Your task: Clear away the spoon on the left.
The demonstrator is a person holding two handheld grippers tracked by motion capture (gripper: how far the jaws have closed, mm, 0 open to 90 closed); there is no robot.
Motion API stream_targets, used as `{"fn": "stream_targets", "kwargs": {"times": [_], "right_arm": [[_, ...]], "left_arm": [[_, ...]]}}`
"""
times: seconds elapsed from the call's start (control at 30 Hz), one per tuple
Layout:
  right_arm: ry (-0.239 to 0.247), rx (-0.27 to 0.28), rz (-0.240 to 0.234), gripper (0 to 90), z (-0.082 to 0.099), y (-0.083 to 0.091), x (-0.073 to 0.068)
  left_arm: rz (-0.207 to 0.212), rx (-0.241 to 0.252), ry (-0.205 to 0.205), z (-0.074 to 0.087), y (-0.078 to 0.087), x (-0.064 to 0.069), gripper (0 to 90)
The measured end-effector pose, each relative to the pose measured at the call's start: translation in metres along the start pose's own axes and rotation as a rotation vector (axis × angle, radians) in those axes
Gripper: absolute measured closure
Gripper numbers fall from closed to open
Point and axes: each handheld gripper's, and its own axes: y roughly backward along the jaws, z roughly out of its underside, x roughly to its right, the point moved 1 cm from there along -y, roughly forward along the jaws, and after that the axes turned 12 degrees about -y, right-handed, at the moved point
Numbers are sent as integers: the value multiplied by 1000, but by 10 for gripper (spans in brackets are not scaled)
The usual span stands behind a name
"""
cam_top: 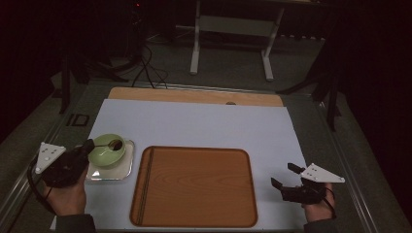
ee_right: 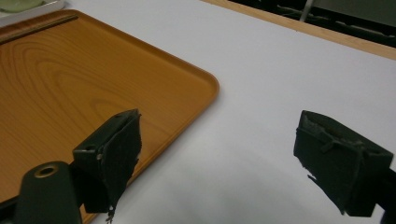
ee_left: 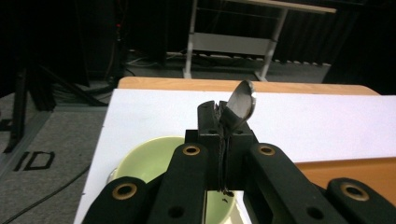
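The left gripper (ee_left: 223,122) has its two black jaws squeezed tight on a metal spoon (ee_left: 240,105). In the left gripper view the round end of the spoon sticks up past the jaw tips, near the middle of the frame, tipped a bit to the right. Right under the jaws sits a green bowl (ee_left: 144,158), at the bottom left of that frame.

In the high view the left gripper (cam_top: 90,144) is at the lower left, held in a hand (cam_top: 65,196). The spoon (cam_top: 115,143) hangs over the green bowl (cam_top: 104,155). The bowl sits on a small clear square plate (cam_top: 127,167), which lies on the white table top (cam_top: 204,126).

Just to the right of the plate is a big brown wooden tray (cam_top: 194,187), in the lower middle of the frame.

The right gripper (ee_right: 217,158) has its jaws spread wide with nothing between them. In the right gripper view the white table top (ee_right: 280,70) shows in the gap, and the tray corner (ee_right: 93,70) fills the upper left. In the high view the right gripper (cam_top: 286,177) is at the lower right, just past the tray's right edge.
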Motion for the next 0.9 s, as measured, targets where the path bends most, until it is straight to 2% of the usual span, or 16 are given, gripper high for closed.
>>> {"fn": "stream_targets", "kwargs": {"times": [0.3, 0.4, 0.6, 0.9], "right_arm": [[0, 0, 0, 146, 0, 0, 0], [1, 0, -1, 146, 0, 0, 0], [0, -1, -1, 145, 0, 0, 0], [0, 0, -1, 146, 0, 0, 0]], "left_arm": [[95, -29, -57, -9, -5, 17, 891], [146, -46, -64, -11, -6, 21, 891], [240, -94, -118, -17, -10, 37, 892], [308, -157, -154, -18, -16, 53, 892]]}}
